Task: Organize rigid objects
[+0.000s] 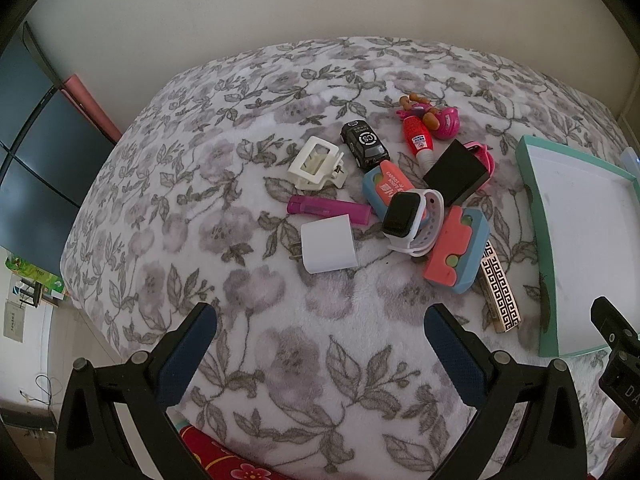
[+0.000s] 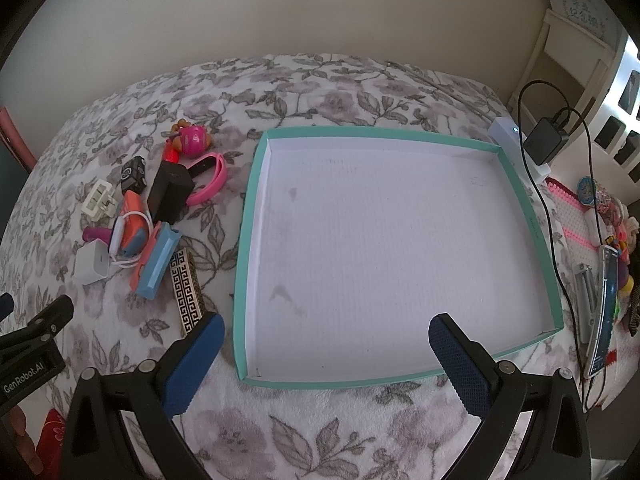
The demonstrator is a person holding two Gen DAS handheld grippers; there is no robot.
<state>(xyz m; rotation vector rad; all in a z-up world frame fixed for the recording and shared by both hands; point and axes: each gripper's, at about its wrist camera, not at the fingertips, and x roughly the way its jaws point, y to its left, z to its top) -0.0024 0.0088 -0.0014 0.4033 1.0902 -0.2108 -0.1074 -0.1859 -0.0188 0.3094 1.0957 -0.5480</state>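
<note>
Left gripper (image 1: 320, 336): blue-padded fingers spread wide, holding nothing, hovering over the floral fleece blanket (image 1: 248, 360).
Right gripper (image 2: 326, 344): also spread wide and empty, poised above the near edge of the shallow teal cardboard tray (image 2: 250, 216).
Clutter: a white square charger plug (image 1: 328, 245) lies nearest ahead of the left gripper, with a white smartwatch (image 1: 412, 216) and small black toy car (image 1: 365, 145) beyond.
Tray: just right of the pile.
</note>
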